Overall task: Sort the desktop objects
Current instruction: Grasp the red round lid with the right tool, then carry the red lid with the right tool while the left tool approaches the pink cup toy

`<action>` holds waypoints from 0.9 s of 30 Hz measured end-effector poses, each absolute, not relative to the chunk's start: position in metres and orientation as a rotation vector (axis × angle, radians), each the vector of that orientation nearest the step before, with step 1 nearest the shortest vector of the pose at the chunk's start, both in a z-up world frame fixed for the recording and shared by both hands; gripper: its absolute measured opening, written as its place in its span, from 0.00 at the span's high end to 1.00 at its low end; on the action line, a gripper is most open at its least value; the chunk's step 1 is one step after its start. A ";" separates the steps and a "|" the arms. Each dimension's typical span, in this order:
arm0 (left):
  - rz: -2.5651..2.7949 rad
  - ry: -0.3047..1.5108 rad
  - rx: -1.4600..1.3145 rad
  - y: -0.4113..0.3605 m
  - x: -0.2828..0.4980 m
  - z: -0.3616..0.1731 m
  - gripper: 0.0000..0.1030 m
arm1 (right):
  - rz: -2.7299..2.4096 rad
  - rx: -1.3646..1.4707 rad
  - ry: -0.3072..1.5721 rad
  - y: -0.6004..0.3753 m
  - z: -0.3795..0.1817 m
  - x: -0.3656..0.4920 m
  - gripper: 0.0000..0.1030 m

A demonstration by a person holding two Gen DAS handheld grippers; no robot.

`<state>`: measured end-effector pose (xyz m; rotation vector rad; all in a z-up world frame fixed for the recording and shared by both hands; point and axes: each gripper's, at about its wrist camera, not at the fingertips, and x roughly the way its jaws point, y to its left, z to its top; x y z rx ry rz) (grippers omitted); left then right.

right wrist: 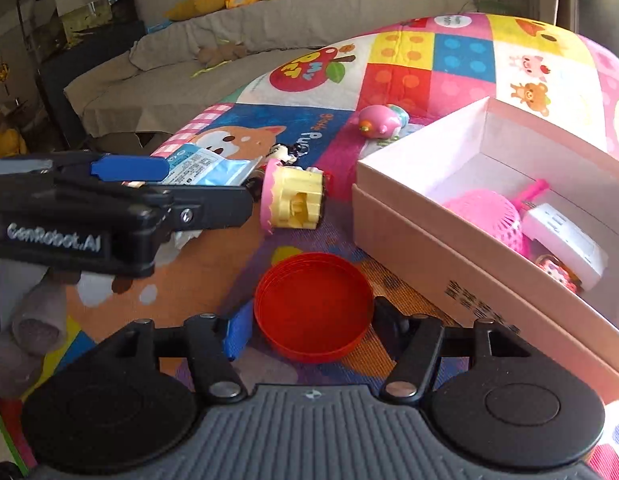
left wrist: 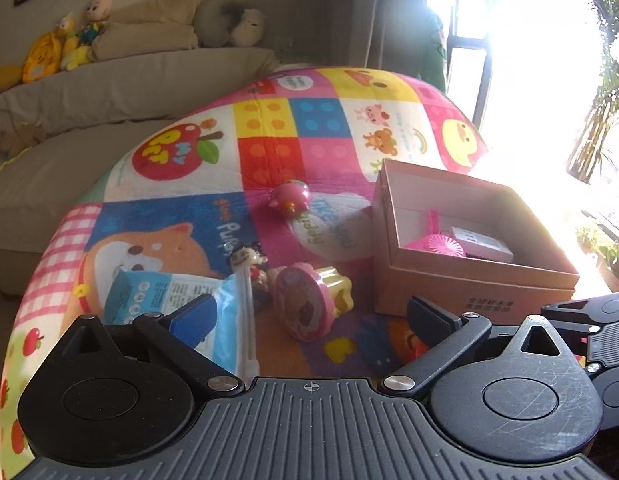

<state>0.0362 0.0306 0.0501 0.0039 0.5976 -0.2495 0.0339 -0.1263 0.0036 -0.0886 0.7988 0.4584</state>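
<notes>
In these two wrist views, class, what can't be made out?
- Left wrist view: window side washed out by glare; it fades the open cardboard box far corner.
- Round red plastic lid: contact with right gripper fingers unclear.
- Small black-haired figurine: half hidden by blue-and-white packet.

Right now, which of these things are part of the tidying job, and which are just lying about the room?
Part of the job:
cardboard box
red lid, between the right gripper's fingers
pink and yellow toy
pink pig toy
blue packet
small doll
pink fan, already in the box

Just lying about:
sofa
stuffed toys
pillows
plants
</notes>
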 end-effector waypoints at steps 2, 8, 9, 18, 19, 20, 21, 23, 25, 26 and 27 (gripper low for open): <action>-0.268 0.582 0.037 0.021 0.036 0.048 0.00 | 0.408 -0.103 0.797 -0.148 0.003 0.016 0.38; -0.311 0.580 0.151 -0.011 0.054 0.031 0.00 | 0.280 -0.032 0.782 -0.201 -0.006 -0.013 0.23; -0.308 0.581 0.172 -0.015 0.059 0.027 0.00 | 0.268 -0.015 0.774 -0.206 -0.007 -0.016 0.22; -0.515 0.514 0.254 -0.026 0.035 0.025 0.00 | 0.254 0.019 0.741 -0.210 -0.015 -0.020 0.00; -0.477 0.517 0.263 -0.024 0.039 0.024 0.00 | 0.254 0.020 0.740 -0.210 -0.015 -0.020 0.00; -0.437 0.531 0.260 -0.021 0.046 0.022 0.00 | 0.254 0.020 0.739 -0.210 -0.015 -0.020 0.00; -0.406 0.552 0.248 -0.018 0.054 0.020 0.00 | 0.253 0.022 0.739 -0.210 -0.015 -0.020 0.00; -0.379 0.586 0.215 -0.012 0.066 0.019 0.00 | 0.252 0.023 0.739 -0.210 -0.015 -0.020 0.00; -0.370 0.591 0.197 -0.009 0.074 0.022 0.00 | 0.253 0.027 0.738 -0.210 -0.015 -0.020 0.00; -0.366 0.582 0.199 -0.008 0.075 0.024 0.00 | 0.248 0.033 0.737 -0.212 -0.014 -0.019 0.00; -0.362 0.575 0.200 -0.008 0.075 0.025 0.00 | 0.238 0.045 0.738 -0.214 -0.014 -0.018 0.00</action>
